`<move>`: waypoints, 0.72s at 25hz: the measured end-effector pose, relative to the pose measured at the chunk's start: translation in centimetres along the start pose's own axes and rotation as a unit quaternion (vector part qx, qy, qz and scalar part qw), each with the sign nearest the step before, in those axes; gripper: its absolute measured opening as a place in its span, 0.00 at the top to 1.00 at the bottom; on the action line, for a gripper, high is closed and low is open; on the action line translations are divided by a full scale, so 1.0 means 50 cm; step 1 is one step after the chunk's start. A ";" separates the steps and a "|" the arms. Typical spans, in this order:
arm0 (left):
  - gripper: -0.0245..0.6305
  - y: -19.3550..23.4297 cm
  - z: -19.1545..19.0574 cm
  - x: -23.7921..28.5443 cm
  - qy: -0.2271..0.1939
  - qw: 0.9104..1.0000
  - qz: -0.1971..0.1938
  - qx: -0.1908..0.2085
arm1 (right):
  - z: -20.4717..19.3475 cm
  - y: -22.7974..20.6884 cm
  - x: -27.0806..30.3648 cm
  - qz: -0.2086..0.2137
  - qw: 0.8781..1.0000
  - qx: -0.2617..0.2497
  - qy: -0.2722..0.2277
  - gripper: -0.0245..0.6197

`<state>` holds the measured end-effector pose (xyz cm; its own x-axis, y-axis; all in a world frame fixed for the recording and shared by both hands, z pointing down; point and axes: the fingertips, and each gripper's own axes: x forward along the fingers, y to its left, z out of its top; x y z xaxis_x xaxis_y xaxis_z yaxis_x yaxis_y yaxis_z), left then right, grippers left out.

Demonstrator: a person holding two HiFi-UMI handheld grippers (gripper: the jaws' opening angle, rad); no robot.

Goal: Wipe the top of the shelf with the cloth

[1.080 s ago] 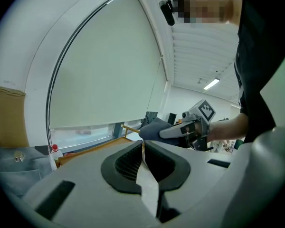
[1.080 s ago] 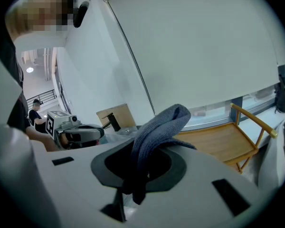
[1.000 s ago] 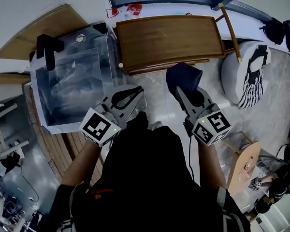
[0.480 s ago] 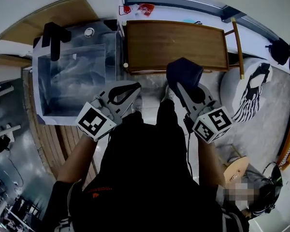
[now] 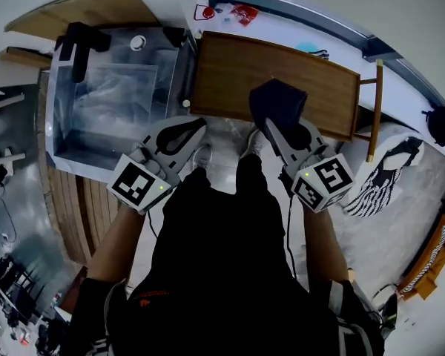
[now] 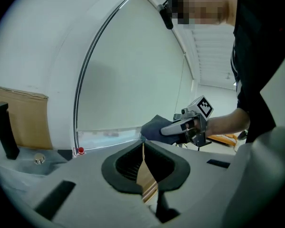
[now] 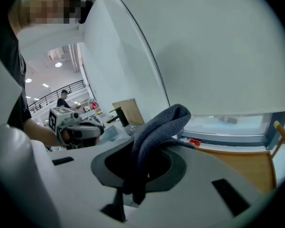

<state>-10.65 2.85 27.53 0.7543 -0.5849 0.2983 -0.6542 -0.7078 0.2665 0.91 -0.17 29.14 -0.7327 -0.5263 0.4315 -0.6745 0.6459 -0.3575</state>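
Note:
The wooden shelf top lies ahead of me, brown and bare. A dark grey-blue cloth hangs bunched over the shelf's front edge, and my right gripper is shut on it. In the right gripper view the cloth drapes up out of the jaws, with the shelf at the lower right. My left gripper is shut on nothing and held short of the shelf's left front corner. In the left gripper view the left gripper shows only a thin slit, with the cloth beyond it.
A clear plastic box stands left of the shelf. A white sill with small red items runs behind it. A grey beanbag with a striped cloth sits at the right. Wooden slats lie at the lower left.
I have come closer to the shelf. Both grippers moved forward, and the cloth, which hung in front of the shelf, now overlaps its front edge.

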 end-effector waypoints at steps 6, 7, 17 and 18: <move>0.92 0.024 0.000 0.055 0.012 0.998 0.062 -0.009 | 0.001 -0.101 0.044 0.042 0.999 -0.012 0.030 0.87; 0.92 0.027 -0.001 0.063 0.013 0.997 0.071 -0.010 | 0.001 -0.115 0.052 0.047 0.998 -0.015 0.035 0.87; 0.92 0.032 -0.021 0.106 0.021 0.991 0.130 -0.032 | -0.017 -0.200 0.165 0.080 0.989 -0.087 0.087 0.87; 0.92 0.033 -0.024 0.108 0.022 0.990 0.133 -0.035 | -0.020 -0.205 0.178 0.083 0.988 -0.092 0.092 0.87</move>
<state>-7.70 -0.99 30.68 0.5534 -0.7280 0.4047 -0.8323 -0.5019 0.2354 1.38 -10.91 37.46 -0.7913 -0.3069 0.5288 -0.5066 0.8134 -0.2858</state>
